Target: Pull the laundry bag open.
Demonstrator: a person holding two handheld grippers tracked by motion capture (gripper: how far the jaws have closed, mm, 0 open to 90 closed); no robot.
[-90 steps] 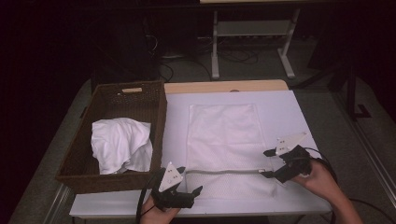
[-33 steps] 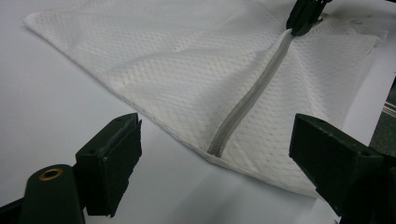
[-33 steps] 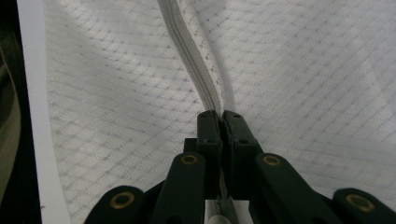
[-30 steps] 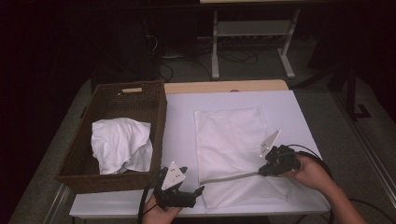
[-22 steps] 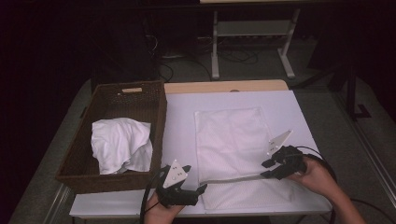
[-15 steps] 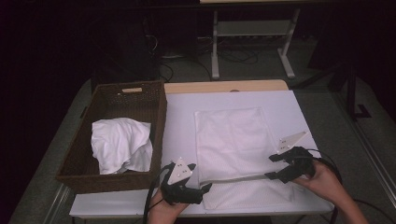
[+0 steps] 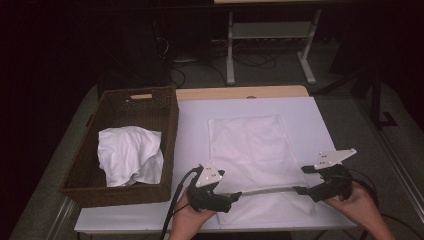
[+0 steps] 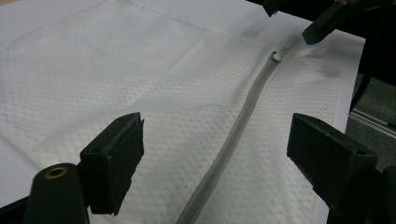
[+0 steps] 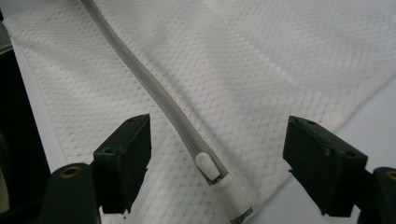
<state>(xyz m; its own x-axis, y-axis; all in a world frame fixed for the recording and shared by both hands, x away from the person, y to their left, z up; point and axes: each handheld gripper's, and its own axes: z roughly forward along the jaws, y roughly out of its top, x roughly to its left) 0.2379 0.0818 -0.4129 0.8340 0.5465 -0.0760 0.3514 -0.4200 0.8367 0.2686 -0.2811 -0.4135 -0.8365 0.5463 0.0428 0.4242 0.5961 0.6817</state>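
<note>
A white mesh bag (image 7: 250,150) lies flat on the table, with its grey zipper (image 7: 267,190) running along the near edge. My left gripper (image 7: 231,197) is at the zipper's left end; in the left gripper view its jaws stand open (image 8: 222,154) astride the zipper (image 8: 233,135). At the zipper's right end is my right gripper (image 7: 302,180). Its jaws (image 9: 219,154) have just been opening and now stand wide apart. The white zipper pull (image 9: 205,165) lies between them, untouched. The pull (image 8: 277,56) also appears far off in the left gripper view.
A dark wicker basket (image 7: 120,192) stands at the left of the table with a crumpled white cloth (image 7: 127,155) inside. Bare white table (image 7: 195,125) lies between basket and bag. Cables trail off the near edge from both grippers. A metal stand's legs (image 7: 230,60) are behind the table.
My right gripper has moved right along the bag's near edge and its jaws have opened off the zipper pull. My left gripper has shifted a little to the right.
</note>
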